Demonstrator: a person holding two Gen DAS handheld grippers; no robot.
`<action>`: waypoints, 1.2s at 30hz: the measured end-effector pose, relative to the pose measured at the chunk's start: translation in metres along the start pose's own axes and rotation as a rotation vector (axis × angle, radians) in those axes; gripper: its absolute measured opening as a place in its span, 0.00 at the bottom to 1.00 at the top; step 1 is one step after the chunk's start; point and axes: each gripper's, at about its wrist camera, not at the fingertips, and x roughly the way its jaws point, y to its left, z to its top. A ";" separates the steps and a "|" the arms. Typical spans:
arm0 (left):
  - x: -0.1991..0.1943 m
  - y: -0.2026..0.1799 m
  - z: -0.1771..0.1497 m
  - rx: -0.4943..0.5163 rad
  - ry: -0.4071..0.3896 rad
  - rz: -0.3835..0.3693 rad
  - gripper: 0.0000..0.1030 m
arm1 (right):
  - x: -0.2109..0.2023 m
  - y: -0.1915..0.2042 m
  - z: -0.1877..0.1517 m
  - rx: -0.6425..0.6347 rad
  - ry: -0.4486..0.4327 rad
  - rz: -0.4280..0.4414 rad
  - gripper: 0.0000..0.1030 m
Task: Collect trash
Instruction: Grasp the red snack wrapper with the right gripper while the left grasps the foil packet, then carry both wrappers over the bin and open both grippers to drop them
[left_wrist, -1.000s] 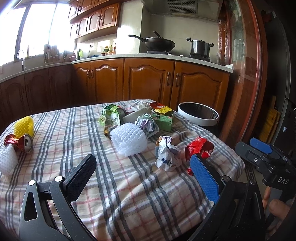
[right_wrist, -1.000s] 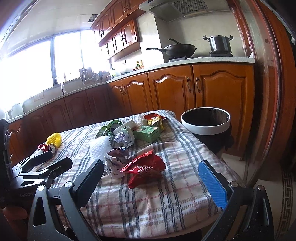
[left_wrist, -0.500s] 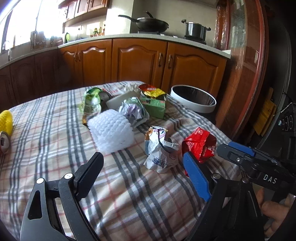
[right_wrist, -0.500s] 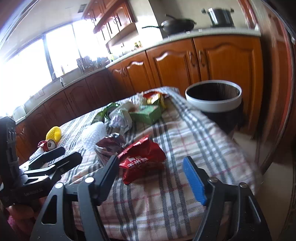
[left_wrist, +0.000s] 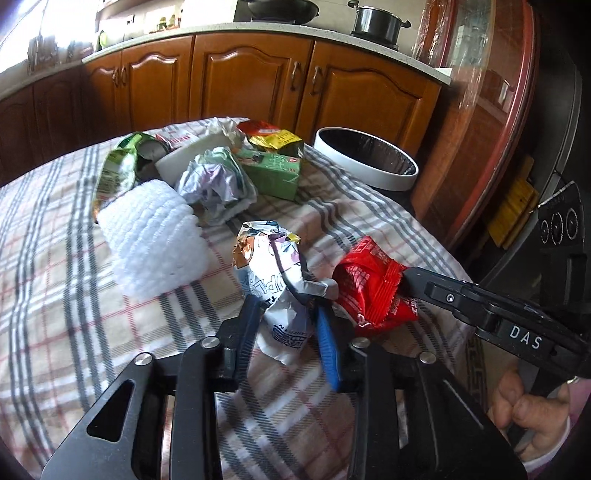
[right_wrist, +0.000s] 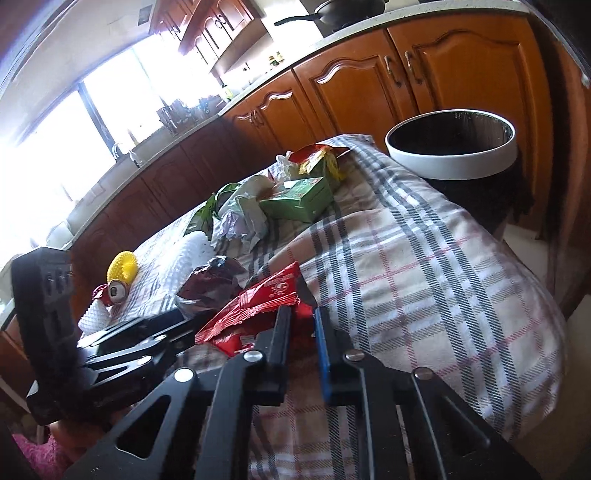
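At the near edge of the cloth-covered counter (left_wrist: 74, 295), I have brought both grippers down from hovering wide open onto two pieces of trash. The left gripper (left_wrist: 286, 317) has just been closing, and its fingers (left_wrist: 327, 339) now pinch the crumpled white wrapper (left_wrist: 269, 266), which lies between the white foam sleeve (left_wrist: 155, 240) and the red packet (left_wrist: 369, 284). The right gripper (right_wrist: 301, 319) has also just been closing; its fingers (right_wrist: 321, 343) stand almost together, clamped on the red packet's thin edge. Both grasps look made, I judge, so lifting comes next. The bin (right_wrist: 450, 158) waits open beyond the counter's far corner; more litter sits heaped behind.
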 end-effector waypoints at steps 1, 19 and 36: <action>0.000 -0.001 0.001 0.003 -0.001 -0.003 0.25 | -0.002 0.000 0.000 -0.004 -0.004 0.000 0.11; 0.014 -0.044 0.056 0.107 -0.017 -0.066 0.22 | -0.036 -0.038 0.045 0.005 -0.110 -0.083 0.08; 0.096 -0.090 0.150 0.144 0.023 -0.150 0.22 | -0.033 -0.117 0.131 0.022 -0.182 -0.243 0.08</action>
